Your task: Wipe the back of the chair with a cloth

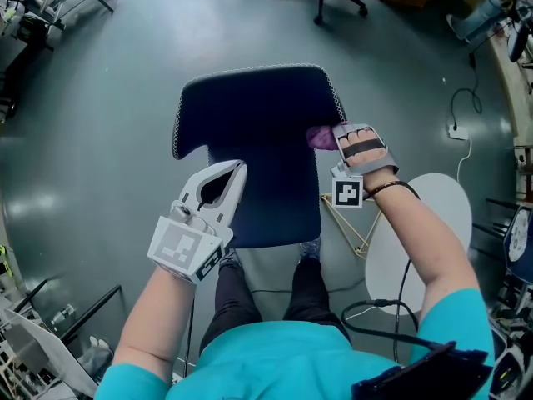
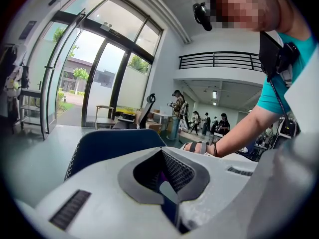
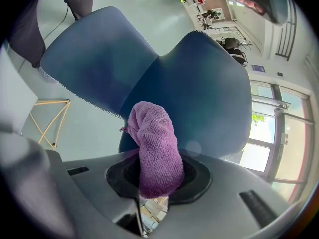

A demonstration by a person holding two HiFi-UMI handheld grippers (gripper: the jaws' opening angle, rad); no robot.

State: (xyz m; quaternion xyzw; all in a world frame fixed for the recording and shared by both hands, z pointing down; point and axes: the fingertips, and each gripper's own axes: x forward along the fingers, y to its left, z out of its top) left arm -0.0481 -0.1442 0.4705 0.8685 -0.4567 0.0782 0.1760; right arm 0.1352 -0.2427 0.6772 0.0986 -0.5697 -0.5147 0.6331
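right gripper view: cloth in hand-held gripper, perhaps on chair

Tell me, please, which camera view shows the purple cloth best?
The right gripper view: the purple cloth fills its centre, clamped in the right gripper. The head view shows only a small purple tuft; the left gripper view shows none clearly.

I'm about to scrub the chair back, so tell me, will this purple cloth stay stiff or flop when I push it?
Probably floppy: the purple cloth curls over in a soft fold from the right hand-held gripper. Its looped weave likely drags rather than slides on the chair. It looks light, so it may bunch under pressure.
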